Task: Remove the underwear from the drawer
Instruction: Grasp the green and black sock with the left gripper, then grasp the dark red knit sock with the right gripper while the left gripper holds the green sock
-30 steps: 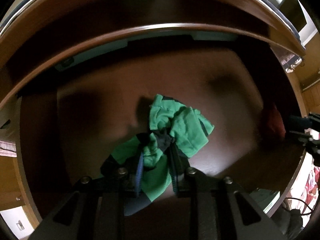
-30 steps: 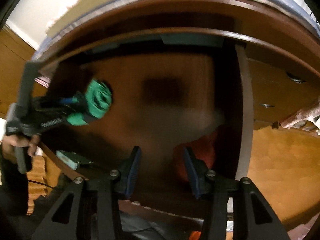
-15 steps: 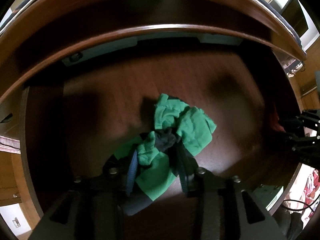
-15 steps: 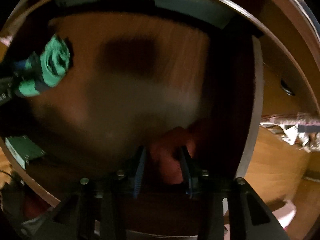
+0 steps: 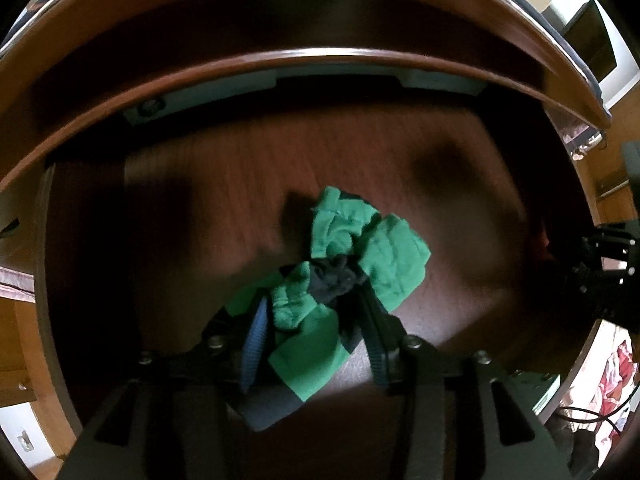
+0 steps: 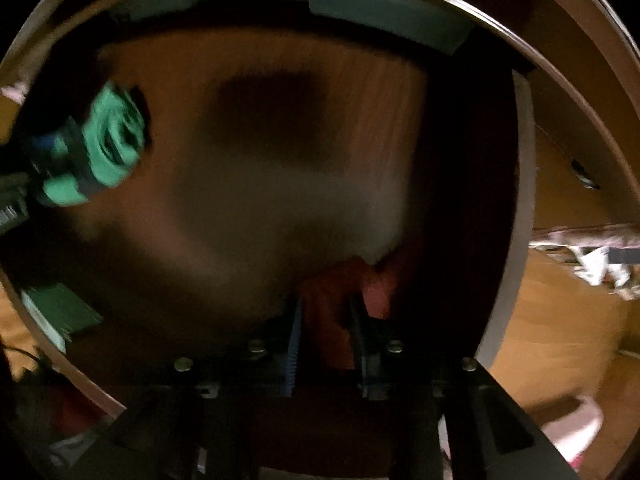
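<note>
Crumpled green underwear (image 5: pixel 392 264) with dark trim lies on the floor of the open wooden drawer (image 5: pixel 240 184). My left gripper (image 5: pixel 312 296) points down over it. Its jaws are opening, with the cloth loose between the fingers. From the right wrist view the same green underwear (image 6: pixel 116 140) shows at the left. Red underwear (image 6: pixel 376 288) sits by the drawer's right wall (image 6: pixel 520 200). My right gripper (image 6: pixel 326 304) points straight down and is shut on a fold of it. The right gripper (image 5: pixel 560 256) also appears at the left wrist view's right edge.
The cabinet's front rail (image 5: pixel 320 56) arches over the drawer's back, with a pale bracket (image 5: pixel 340 76) under it. A green box (image 6: pixel 60 312) lies below the drawer's near edge. Wooden flooring (image 6: pixel 560 340) and a heap of patterned cloth (image 5: pixel 616 392) lie to the right.
The left jaws have spread apart around the green underwear. The right gripper has tipped down onto the red underwear and closed on it.
</note>
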`<action>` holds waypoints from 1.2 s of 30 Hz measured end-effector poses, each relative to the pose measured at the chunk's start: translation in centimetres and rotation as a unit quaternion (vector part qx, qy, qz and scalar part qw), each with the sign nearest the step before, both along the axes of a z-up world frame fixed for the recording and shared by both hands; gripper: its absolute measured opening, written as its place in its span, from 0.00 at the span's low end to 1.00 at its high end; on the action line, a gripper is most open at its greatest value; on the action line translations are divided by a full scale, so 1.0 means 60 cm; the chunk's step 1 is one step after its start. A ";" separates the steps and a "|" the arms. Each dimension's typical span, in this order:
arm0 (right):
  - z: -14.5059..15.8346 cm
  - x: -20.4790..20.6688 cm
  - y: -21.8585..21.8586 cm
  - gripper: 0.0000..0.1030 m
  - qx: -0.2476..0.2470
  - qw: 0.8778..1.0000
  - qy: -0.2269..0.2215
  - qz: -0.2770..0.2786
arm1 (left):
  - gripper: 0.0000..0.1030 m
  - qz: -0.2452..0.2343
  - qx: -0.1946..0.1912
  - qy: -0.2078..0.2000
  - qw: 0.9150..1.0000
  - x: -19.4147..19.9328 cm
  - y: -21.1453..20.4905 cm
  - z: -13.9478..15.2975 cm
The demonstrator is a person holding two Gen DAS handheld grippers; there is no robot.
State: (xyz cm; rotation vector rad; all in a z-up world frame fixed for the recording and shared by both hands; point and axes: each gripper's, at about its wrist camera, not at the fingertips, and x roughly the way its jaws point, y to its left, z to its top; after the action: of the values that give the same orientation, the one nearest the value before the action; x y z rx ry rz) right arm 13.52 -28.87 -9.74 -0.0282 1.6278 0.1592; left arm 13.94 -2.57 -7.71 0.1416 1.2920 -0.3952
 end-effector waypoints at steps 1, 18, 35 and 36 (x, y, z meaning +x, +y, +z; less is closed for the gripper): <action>0.003 0.001 -0.004 0.23 0.019 1.000 -0.005 -0.011 | 0.44 0.000 0.001 0.001 1.000 0.003 0.004 -0.001; 0.068 -0.012 -0.038 0.52 0.168 0.977 -0.104 -0.082 | 0.56 0.008 -0.004 0.015 1.000 0.015 -0.014 -0.010; -0.032 0.009 0.037 0.52 0.145 0.982 -0.039 -0.118 | 0.71 -0.121 0.121 -0.066 0.983 -0.026 -0.157 0.006; -0.032 0.011 0.038 0.52 0.143 0.981 -0.042 -0.120 | 0.71 -0.125 0.135 -0.065 0.981 -0.029 -0.164 -0.001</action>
State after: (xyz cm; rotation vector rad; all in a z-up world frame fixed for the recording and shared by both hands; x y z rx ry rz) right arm 14.16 -26.57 -11.65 0.3770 1.4983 0.2024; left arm 12.21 -12.43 -7.75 0.5557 1.1972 -0.4157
